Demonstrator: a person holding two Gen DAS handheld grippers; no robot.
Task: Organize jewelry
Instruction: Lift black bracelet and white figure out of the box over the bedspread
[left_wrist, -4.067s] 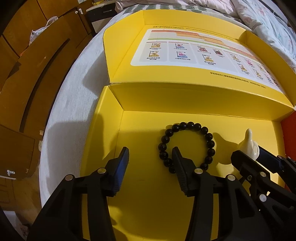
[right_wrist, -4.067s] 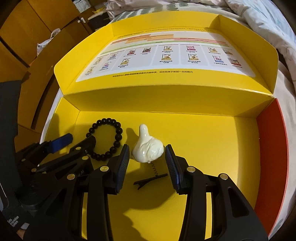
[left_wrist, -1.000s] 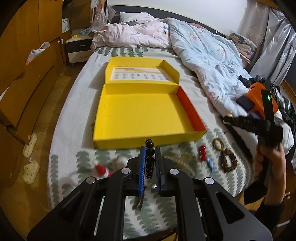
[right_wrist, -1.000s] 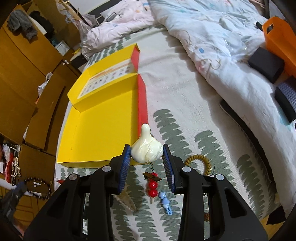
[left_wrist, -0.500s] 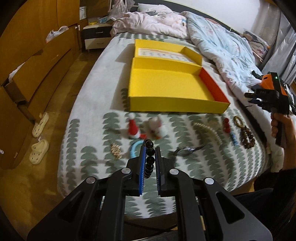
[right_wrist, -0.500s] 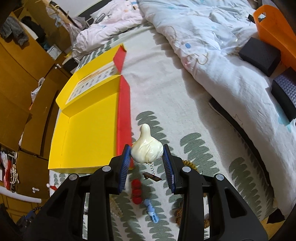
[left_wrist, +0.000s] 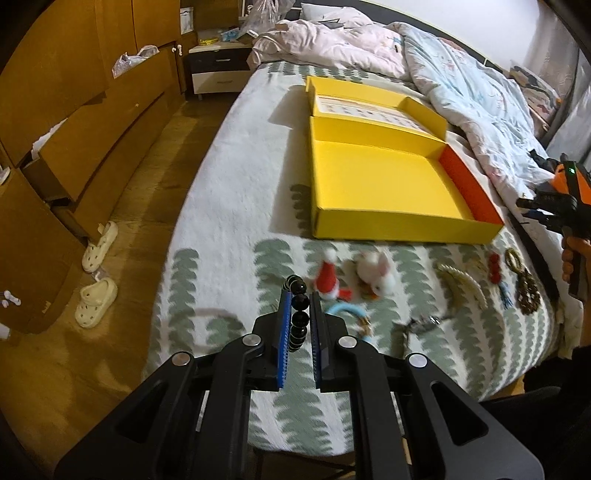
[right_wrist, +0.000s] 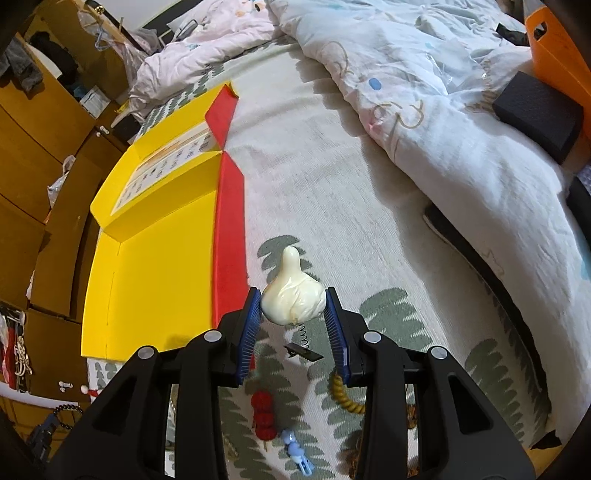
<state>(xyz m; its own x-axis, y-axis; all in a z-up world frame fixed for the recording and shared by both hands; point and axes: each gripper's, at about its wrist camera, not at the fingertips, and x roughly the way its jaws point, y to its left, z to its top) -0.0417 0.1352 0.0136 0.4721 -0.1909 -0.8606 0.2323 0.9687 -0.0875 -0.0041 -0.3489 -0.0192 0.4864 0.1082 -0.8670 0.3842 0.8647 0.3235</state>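
Black bead bracelet (left_wrist: 298, 314) pinched in left claw (left_wrist: 298, 325), above bed (left_wrist: 229, 206) edge, near red hat clip (left_wrist: 327, 282). Yellow box (left_wrist: 384, 184) lies open and bare beyond. Right claw (right_wrist: 293, 321) grips cream garlic-shaped clip (right_wrist: 293, 299), beside box's red wall, above red beads (right_wrist: 263, 415).

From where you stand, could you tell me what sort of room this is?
Almost certainly a bedroom. The open yellow box and small accessories lie on a bed with a leaf-patterned sheet and a rumpled duvet, a nightstand stands at its head, and slippers sit on the wooden floor.
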